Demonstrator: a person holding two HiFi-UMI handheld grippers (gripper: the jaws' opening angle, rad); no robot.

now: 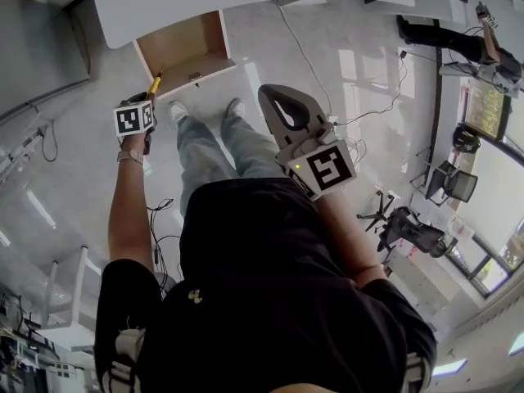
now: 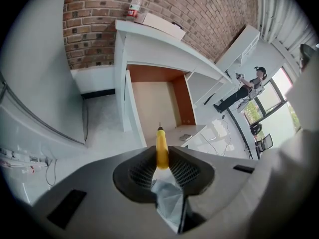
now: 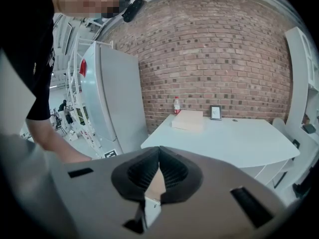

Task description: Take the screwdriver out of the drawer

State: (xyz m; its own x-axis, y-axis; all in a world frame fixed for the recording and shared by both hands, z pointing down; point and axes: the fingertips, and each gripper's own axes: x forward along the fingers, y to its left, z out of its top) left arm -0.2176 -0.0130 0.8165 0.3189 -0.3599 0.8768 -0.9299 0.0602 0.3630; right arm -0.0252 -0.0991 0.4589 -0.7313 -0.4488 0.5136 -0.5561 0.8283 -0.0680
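Note:
My left gripper is shut on the yellow screwdriver, which it holds in the air just in front of the open drawer. In the left gripper view the yellow handle stands pinched between the jaws, its metal tip pointing at the drawer's wooden inside under the white table. My right gripper hangs above the person's feet, shut with nothing in it. In the right gripper view its jaws meet, aimed over the table top.
A plastic bottle and a flat box stand on the table against the brick wall. A small picture frame is there too. A tall grey cabinet stands left of the table. Cables run over the floor. Another person stands far off.

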